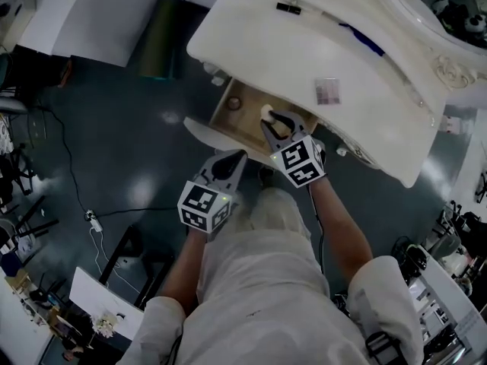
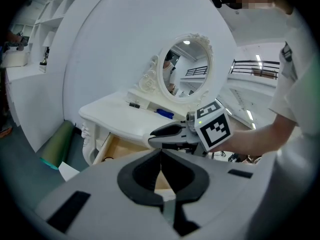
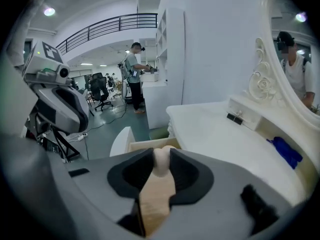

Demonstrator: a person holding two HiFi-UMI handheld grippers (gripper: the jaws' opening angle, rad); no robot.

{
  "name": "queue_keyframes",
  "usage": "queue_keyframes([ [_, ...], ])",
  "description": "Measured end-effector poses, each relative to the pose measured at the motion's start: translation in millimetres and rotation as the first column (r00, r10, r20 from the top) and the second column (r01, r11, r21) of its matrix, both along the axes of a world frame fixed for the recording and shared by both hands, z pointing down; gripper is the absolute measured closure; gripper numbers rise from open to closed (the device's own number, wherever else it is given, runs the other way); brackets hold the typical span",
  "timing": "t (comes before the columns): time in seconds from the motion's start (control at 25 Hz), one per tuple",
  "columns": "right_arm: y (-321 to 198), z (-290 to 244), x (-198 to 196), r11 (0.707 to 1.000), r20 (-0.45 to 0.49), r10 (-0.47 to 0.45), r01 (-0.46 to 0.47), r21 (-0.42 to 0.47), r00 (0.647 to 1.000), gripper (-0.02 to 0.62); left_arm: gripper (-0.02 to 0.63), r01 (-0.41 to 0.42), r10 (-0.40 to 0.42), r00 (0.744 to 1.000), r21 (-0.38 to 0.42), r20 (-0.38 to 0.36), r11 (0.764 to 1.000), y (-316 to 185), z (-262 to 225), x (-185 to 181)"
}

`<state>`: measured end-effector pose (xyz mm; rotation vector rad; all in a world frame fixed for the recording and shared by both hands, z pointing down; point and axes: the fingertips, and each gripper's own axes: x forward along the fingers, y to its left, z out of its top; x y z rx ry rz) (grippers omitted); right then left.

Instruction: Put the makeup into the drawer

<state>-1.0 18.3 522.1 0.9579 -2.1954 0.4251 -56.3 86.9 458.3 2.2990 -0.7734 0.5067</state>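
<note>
The wooden drawer [image 1: 245,114] of the white dressing table [image 1: 304,52] stands pulled out. My right gripper [image 1: 272,120] hangs over the drawer's right part, shut on a cream egg-shaped makeup sponge [image 1: 268,113]. In the right gripper view the sponge [image 3: 161,160] sits pinched between the dark pads, with the drawer [image 3: 144,145] just beyond. My left gripper [image 1: 236,158] is lower left, in front of the drawer's front panel, its jaws shut with nothing between them [image 2: 161,160]. The left gripper view shows the right gripper [image 2: 153,136] above the drawer [image 2: 117,151].
On the tabletop lie a blue item [image 1: 365,40], a black clip [image 1: 288,7] and a small palette [image 1: 328,91]. A small round thing [image 1: 233,103] sits in the drawer's left part. A round mirror [image 2: 185,66] stands behind. A green roll [image 1: 160,36] leans left of the table; cables [image 1: 91,219] cross the floor.
</note>
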Motion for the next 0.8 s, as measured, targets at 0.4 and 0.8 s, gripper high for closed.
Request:
queue_keyframes([
  [0.4, 4, 71, -59, 0.987, 0.057, -0.136, 0.141, -0.083, 0.989, 0.488, 0.595, -0.017, 0.017, 1.0, -0.037, 0.017, 0.999, -14, 23, -36],
  [0.8, 4, 131, -92, 0.955, 0.117, -0.194, 0.215, -0.203, 0.974, 0.486, 0.595, -0.018, 0.019, 0.999, -0.048, 0.032, 0.999, -26, 34, -62],
])
